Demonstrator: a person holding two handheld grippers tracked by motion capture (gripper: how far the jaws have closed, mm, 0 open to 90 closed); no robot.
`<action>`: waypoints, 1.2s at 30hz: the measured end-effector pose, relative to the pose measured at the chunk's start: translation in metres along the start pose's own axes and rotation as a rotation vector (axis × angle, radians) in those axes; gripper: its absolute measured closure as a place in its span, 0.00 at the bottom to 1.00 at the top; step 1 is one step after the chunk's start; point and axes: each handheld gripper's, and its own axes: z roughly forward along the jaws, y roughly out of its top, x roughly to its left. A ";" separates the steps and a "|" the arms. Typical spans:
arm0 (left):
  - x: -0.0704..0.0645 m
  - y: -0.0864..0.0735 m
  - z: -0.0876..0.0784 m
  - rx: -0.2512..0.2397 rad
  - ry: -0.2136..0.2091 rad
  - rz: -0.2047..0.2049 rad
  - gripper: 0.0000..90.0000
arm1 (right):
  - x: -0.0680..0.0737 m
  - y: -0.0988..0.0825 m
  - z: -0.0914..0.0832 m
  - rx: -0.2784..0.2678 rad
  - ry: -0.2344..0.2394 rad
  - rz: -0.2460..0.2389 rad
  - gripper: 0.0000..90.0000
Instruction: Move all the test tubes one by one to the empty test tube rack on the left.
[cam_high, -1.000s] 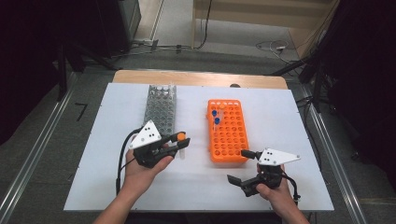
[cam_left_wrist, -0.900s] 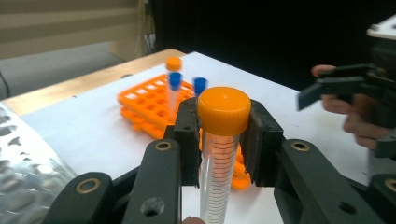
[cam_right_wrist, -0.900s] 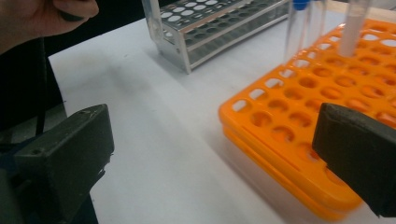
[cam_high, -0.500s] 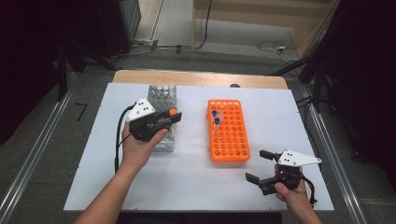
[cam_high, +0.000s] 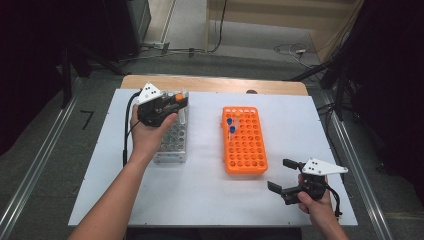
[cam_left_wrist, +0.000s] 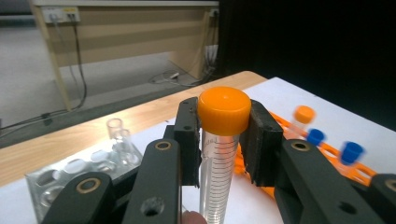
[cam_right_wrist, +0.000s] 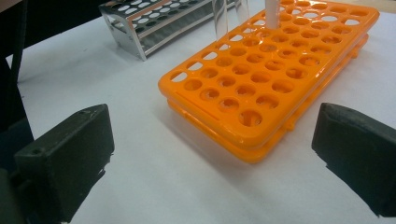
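Observation:
My left gripper (cam_high: 181, 101) hovers over the far end of the metal tube rack (cam_high: 172, 145), shut on a clear tube with an orange cap (cam_left_wrist: 224, 110); the tube hangs upright between the jaws. The orange rack (cam_high: 245, 142) lies mid-table and holds two blue-capped tubes (cam_high: 230, 125) and one orange-capped tube (cam_high: 237, 114) at its far end. My right gripper (cam_high: 282, 175) rests open near the table's front right, its jaws wide apart, facing the near end of the orange rack (cam_right_wrist: 275, 70). The metal rack (cam_right_wrist: 154, 21) lies beyond it.
The white table top (cam_high: 200, 190) has free room in front of both racks. A wooden strip (cam_high: 215, 84) runs along the far edge. One empty clear tube (cam_left_wrist: 116, 133) stands in the metal rack. Cables lie on the floor beyond.
My left gripper has carried the orange-capped tube farther away, along the metal rack toward its far end. My right gripper drew back toward the front right and stays open.

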 end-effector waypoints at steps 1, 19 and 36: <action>0.003 0.001 0.003 0.000 0.007 -0.004 0.78 | 0.000 0.000 0.000 0.004 -0.002 -0.001 0.00; 0.039 -0.001 0.056 -0.030 0.150 -0.062 0.78 | -0.005 -0.004 0.002 0.008 -0.010 0.013 0.00; 0.032 -0.009 0.063 0.011 0.220 -0.036 0.77 | -0.005 -0.005 0.003 0.009 -0.005 0.011 0.00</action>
